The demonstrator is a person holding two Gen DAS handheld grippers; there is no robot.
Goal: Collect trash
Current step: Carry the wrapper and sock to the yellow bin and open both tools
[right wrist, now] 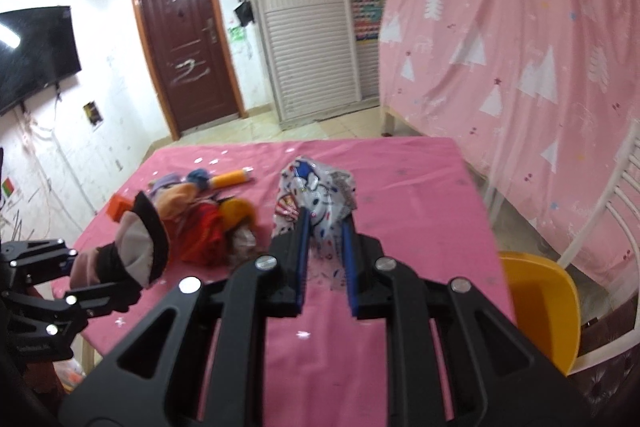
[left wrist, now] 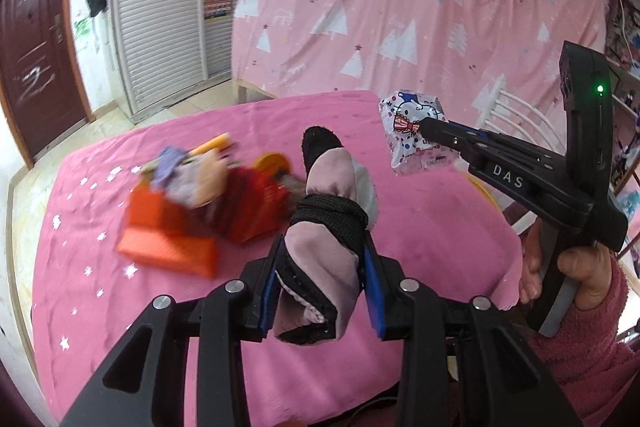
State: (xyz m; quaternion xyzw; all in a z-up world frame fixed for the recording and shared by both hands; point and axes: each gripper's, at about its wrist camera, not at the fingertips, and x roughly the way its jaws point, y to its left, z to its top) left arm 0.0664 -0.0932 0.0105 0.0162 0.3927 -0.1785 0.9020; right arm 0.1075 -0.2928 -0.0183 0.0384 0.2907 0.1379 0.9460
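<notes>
A pink-and-black mitten (left wrist: 332, 187) stands up between the blue pads of my left gripper (left wrist: 324, 239), which is shut on its cuff end. My right gripper (right wrist: 324, 217) is shut on a crinkled white wrapper with cartoon print (right wrist: 316, 183) and holds it above the pink tablecloth (right wrist: 400, 187). The left wrist view shows that wrapper (left wrist: 412, 135) hanging from the right gripper (left wrist: 426, 129) at the right, with a hand in a pink fleece sleeve on its handle. At the left edge of the right wrist view, the left gripper (right wrist: 92, 267) carries the mitten (right wrist: 136, 247).
A blurred heap lies on the table's left half: an orange box (left wrist: 168, 247), red cloth (left wrist: 248, 203), purple and peach pieces, an orange tube (right wrist: 232, 179). A yellow tub (right wrist: 536, 303) and a white chair (right wrist: 600, 211) stand right of the table. A pink curtain hangs behind.
</notes>
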